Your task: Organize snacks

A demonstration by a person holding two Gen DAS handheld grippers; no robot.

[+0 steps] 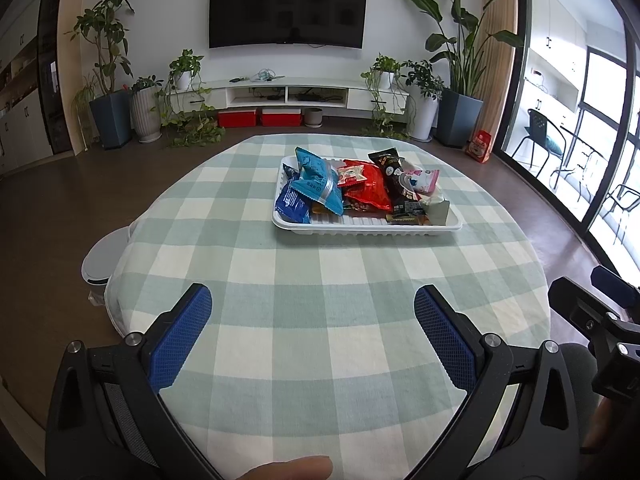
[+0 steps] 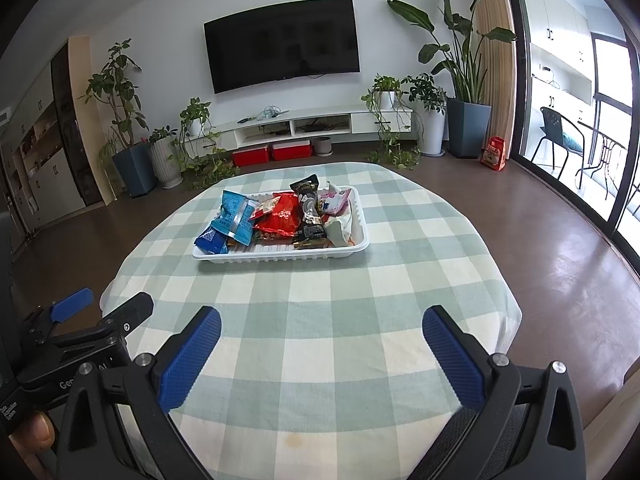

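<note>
A white plastic tray (image 1: pixel 360 229) (image 2: pixel 280 257) sits on the far half of the checked tablecloth (image 1: pixel 320 280) (image 2: pixel 320 300). It holds several snack packets: a light blue bag (image 1: pixel 318 180) (image 2: pixel 236 216), a dark blue bag (image 1: pixel 294 202) (image 2: pixel 212 240), a red bag (image 1: pixel 366 190) (image 2: pixel 282 218), a black packet (image 1: pixel 394 174) (image 2: pixel 308 204) and a pink-white packet (image 1: pixel 422 178) (image 2: pixel 336 200). My left gripper (image 1: pixel 313 330) is open over the near cloth, nothing between its blue pads. My right gripper (image 2: pixel 322 346) is open too, well short of the tray.
The table edge curves away on both sides over brown floor. A white round bin (image 1: pixel 100 256) stands by the table's left side. The right gripper's body (image 1: pixel 592 320) shows at the right of the left view, the left gripper's (image 2: pixel 80 328) at the left of the right view. A fingertip (image 1: pixel 288 469) shows at the bottom.
</note>
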